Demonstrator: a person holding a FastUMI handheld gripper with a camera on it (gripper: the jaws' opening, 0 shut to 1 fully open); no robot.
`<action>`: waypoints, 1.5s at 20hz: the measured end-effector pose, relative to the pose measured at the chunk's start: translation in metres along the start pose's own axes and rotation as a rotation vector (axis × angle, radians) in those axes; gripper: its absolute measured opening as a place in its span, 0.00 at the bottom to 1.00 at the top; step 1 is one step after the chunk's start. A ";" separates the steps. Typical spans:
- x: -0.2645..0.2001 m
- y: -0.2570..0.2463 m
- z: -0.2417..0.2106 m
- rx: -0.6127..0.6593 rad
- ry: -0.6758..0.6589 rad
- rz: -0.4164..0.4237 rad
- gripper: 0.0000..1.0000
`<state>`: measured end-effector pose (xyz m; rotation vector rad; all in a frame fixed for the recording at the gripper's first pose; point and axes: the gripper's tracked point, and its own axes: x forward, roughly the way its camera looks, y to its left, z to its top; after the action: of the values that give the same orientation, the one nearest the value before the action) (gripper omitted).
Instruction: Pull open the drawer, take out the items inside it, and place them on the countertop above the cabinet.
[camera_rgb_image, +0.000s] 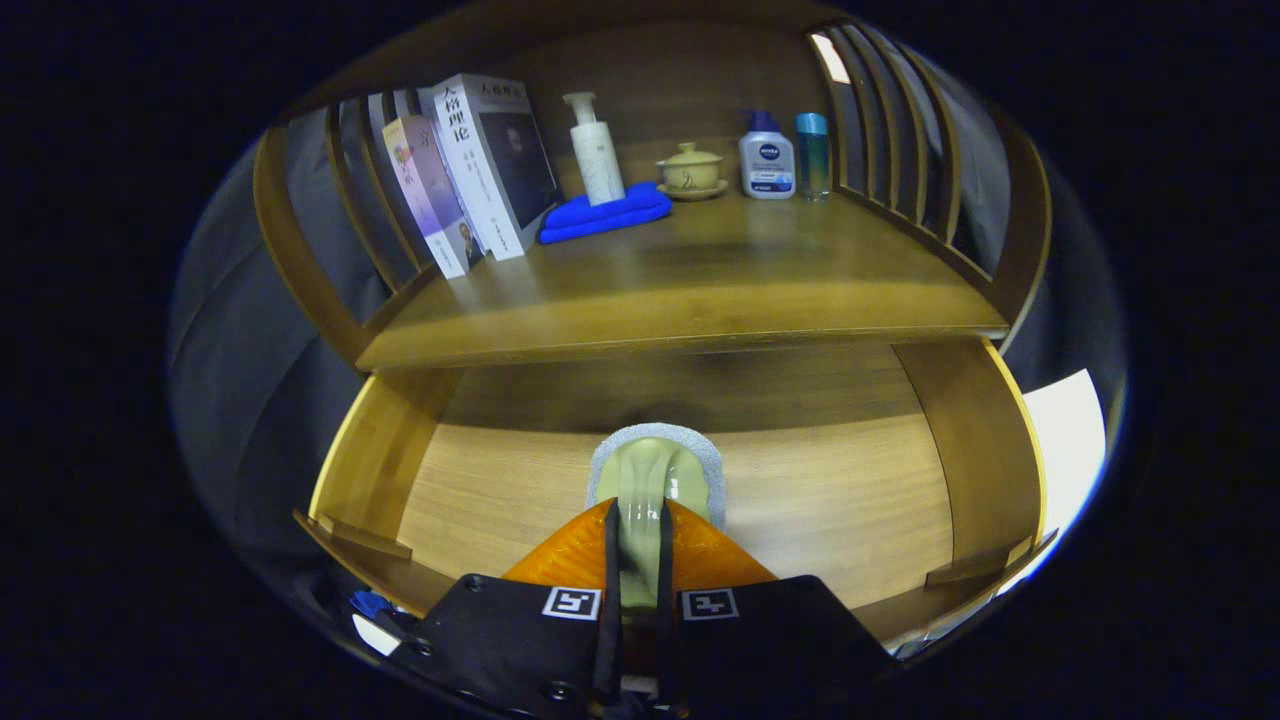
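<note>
Drawer (380, 470) open. Gripper (637, 560) fingers clamped on the pale green item (650, 480) over the drawer floor. Take-out step. Next: lift clear, carry up onto the bench (700, 290), free near area.

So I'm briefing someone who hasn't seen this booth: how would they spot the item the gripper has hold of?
Start at the wooden cabinet's open drawer, pulled out below the countertop. Between the fingers of the gripper is a pale green piece with a grey edge, the scrubber, both fingers pressing on it. It is soft-looking and sits in the drawer, unlike the books, bottles and lidded cup lined up on the countertop.
</note>
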<state>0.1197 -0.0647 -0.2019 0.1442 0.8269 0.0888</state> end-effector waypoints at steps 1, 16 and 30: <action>-0.007 0.000 0.002 0.006 -0.010 0.009 0.15; -0.071 0.015 0.053 0.015 -0.166 0.114 0.15; -0.009 0.005 0.158 -0.094 -0.224 0.007 0.15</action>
<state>0.2296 -0.0757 -0.0890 0.0668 0.5979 0.1162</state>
